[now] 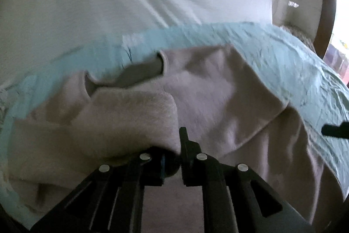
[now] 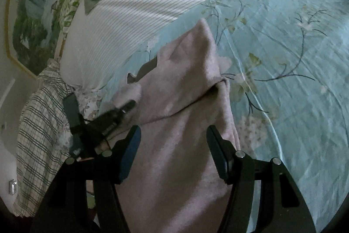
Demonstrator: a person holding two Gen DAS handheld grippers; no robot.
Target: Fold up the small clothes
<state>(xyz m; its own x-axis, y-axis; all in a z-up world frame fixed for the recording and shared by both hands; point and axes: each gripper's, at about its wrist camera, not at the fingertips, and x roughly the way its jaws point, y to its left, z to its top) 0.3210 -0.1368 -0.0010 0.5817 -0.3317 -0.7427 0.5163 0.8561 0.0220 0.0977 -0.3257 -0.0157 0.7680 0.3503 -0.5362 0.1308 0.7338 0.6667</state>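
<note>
Left wrist: left gripper is pinching a rolled fold of the pink garment, which is lying on the teal floral bedspread.
Right wrist: right gripper is hovering over the pink garment, jaws spread wide, gripping nothing.

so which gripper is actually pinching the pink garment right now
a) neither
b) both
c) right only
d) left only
d) the left gripper has its jaws closed on a bunched fold of the pink garment, while the right gripper hangs over the cloth with its jaws spread wide and nothing between them.
</note>
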